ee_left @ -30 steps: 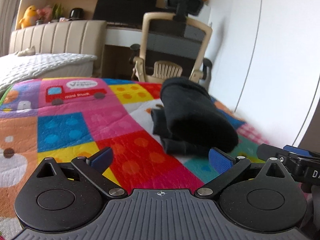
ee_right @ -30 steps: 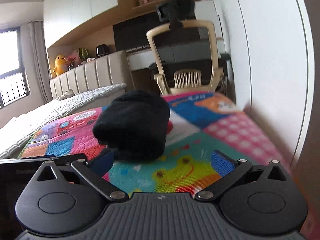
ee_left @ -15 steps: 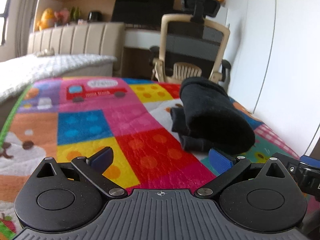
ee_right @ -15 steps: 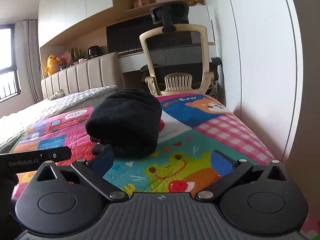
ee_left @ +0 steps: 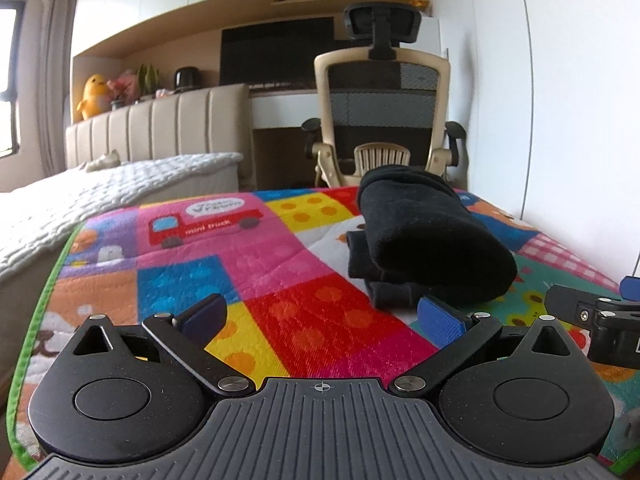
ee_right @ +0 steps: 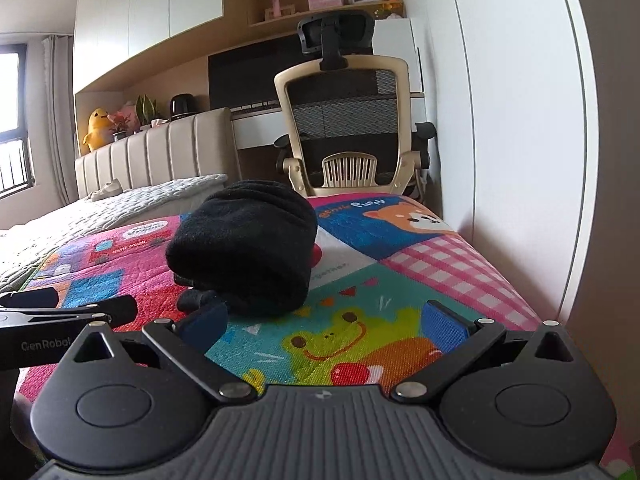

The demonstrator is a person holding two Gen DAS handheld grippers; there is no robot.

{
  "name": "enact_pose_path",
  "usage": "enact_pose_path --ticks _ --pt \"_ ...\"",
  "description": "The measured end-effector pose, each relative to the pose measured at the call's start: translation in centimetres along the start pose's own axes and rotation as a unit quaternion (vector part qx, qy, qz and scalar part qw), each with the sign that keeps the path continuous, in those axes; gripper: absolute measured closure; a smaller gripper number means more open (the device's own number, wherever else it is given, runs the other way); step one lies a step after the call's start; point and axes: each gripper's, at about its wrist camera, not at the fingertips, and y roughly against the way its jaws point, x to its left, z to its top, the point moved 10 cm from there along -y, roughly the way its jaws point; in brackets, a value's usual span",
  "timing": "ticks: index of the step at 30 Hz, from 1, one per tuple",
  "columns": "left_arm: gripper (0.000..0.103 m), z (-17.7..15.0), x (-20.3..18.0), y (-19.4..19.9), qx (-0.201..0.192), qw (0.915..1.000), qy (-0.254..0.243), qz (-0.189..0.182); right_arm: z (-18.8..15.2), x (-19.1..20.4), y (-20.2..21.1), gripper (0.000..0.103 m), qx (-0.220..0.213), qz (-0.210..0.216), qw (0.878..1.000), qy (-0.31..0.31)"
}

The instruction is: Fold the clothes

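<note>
A black garment (ee_left: 428, 236) lies folded into a thick bundle on the colourful play mat (ee_left: 248, 256). In the left wrist view it sits ahead and to the right of my left gripper (ee_left: 322, 314), which is open with nothing between its blue pads. In the right wrist view the same black garment (ee_right: 246, 242) rests just beyond the left finger of my right gripper (ee_right: 324, 320), also open and empty. Each gripper shows at the edge of the other's view.
A white wall (ee_right: 520, 140) runs close along the mat's right side. Beyond the mat stand an office chair (ee_left: 382, 120), a desk with a monitor, and a bed with a white quilt (ee_left: 100, 196) on the left.
Both grippers have drawn back and risen from the black bundle, which now looks smaller and farther. The garment itself has not moved.
</note>
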Motion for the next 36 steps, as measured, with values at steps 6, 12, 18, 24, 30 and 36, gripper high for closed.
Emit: enact_pose_path --ticks 6,12,18,24,30,36 --pt "0.0 -0.1 0.0 0.0 0.001 1.0 0.002 -0.002 -0.1 0.2 -0.1 0.0 0.006 0.0 1.0 0.007" --pt "0.0 -0.2 0.0 -0.2 0.004 1.0 0.004 -0.004 -0.2 0.2 -0.2 0.0 0.008 0.0 1.0 0.008" --pt "0.0 -0.2 0.1 -0.3 0.006 1.0 0.005 -0.005 -0.1 0.1 -0.3 0.0 0.01 0.001 1.0 0.008" --pt "0.0 -0.3 0.1 -0.4 0.011 0.9999 0.007 -0.006 -0.3 0.3 -0.7 0.0 0.022 0.0 1.0 0.014" --pt "0.0 -0.5 0.2 -0.7 0.02 0.9997 0.008 -0.008 -0.4 0.3 -0.9 0.0 0.029 -0.003 0.999 0.018" --pt "0.0 -1.2 -0.1 -0.5 0.043 0.9989 0.011 -0.014 -0.7 0.6 -0.6 0.0 0.035 -0.013 0.999 0.035"
